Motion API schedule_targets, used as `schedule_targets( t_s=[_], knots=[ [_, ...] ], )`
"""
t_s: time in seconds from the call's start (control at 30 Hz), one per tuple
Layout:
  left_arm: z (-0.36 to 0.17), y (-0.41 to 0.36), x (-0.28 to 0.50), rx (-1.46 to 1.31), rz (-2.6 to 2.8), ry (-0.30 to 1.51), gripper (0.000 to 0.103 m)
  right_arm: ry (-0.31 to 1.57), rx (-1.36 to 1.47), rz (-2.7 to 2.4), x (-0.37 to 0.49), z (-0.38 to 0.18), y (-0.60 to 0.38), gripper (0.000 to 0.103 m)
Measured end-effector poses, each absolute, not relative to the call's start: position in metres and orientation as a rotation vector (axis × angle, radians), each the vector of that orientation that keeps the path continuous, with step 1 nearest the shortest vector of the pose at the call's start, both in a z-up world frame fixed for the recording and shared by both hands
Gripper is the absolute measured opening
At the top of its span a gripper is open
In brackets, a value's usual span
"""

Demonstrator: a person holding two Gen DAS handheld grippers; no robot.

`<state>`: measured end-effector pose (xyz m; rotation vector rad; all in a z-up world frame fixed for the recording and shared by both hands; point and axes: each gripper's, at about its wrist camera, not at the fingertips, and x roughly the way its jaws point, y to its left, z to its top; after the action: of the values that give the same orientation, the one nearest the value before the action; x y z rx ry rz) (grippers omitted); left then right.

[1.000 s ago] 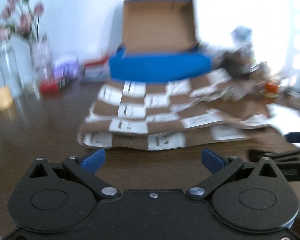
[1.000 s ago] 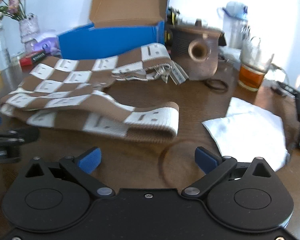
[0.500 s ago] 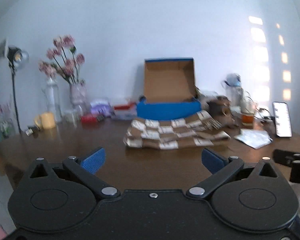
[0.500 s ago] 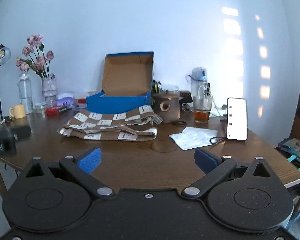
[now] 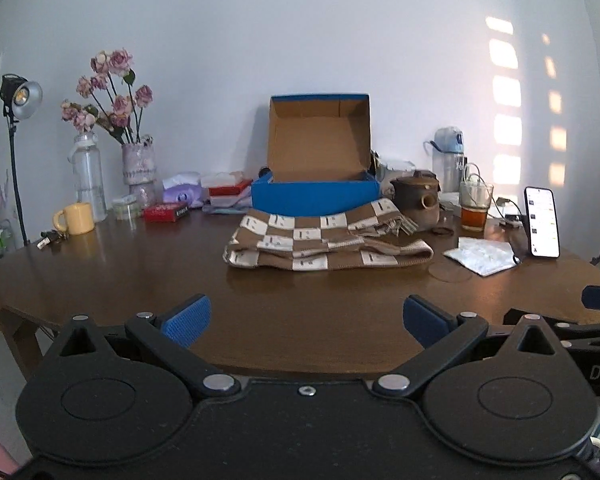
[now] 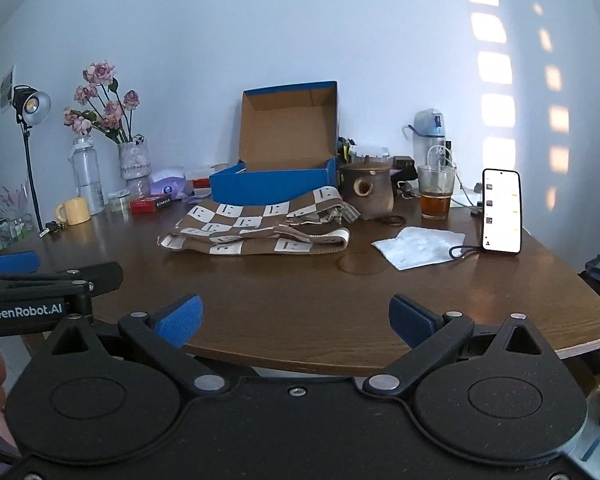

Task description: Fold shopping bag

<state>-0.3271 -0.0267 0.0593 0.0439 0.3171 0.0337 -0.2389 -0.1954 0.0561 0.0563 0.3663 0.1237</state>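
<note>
The shopping bag (image 5: 324, 244) is brown-and-white chequered knit. It lies folded flat in the middle of the wooden table (image 5: 140, 276), in front of an open blue shoebox (image 5: 316, 196). In the right wrist view the shopping bag (image 6: 256, 228) has its handle strap looped along the near edge. My left gripper (image 5: 306, 318) stands open at the table's near edge, well back from the bag, nothing between its blue pads. My right gripper (image 6: 296, 316) is open too, just as far from the bag. The left gripper's side (image 6: 40, 280) shows at the left of the right wrist view.
Behind and right of the bag stand a brown teapot (image 6: 366, 192), a glass of tea (image 6: 436, 196), a propped phone (image 6: 502, 210) and a white napkin (image 6: 418, 246). At the left are a yellow mug (image 5: 76, 218), flower vases (image 5: 138, 168) and a lamp on a stand (image 5: 22, 98).
Both grippers have pulled far back from the bag, from right above it to the near table edge. They have stayed open. The bag lies as it did.
</note>
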Motion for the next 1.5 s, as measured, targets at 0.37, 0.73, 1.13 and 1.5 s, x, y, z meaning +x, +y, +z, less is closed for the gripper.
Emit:
schedule_targets(
  t_s=[0.37, 0.73, 1.13, 1.5],
  knots=[
    [0.057, -0.030, -0.328, 0.048, 0.025, 0.323, 0.103, 0.380, 0.035, 0.109, -0.187, 0.047, -0.193, 0.102],
    [0.057, -0.032, -0.328, 0.051, 0.023, 0.318, 0.103, 0.366, 0.022, 0.099, -0.165, 0.046, -0.190, 0.102],
    [0.057, -0.033, -0.328, 0.057, 0.021, 0.321, 0.103, 0.359, 0.011, 0.094, -0.181, 0.047, -0.197, 0.102],
    [0.055, -0.015, -0.289, 0.003, 0.055, 0.333, 0.103, 0.315, -0.031, 0.117, -0.285, 0.064, -0.195, 0.102]
  ],
)
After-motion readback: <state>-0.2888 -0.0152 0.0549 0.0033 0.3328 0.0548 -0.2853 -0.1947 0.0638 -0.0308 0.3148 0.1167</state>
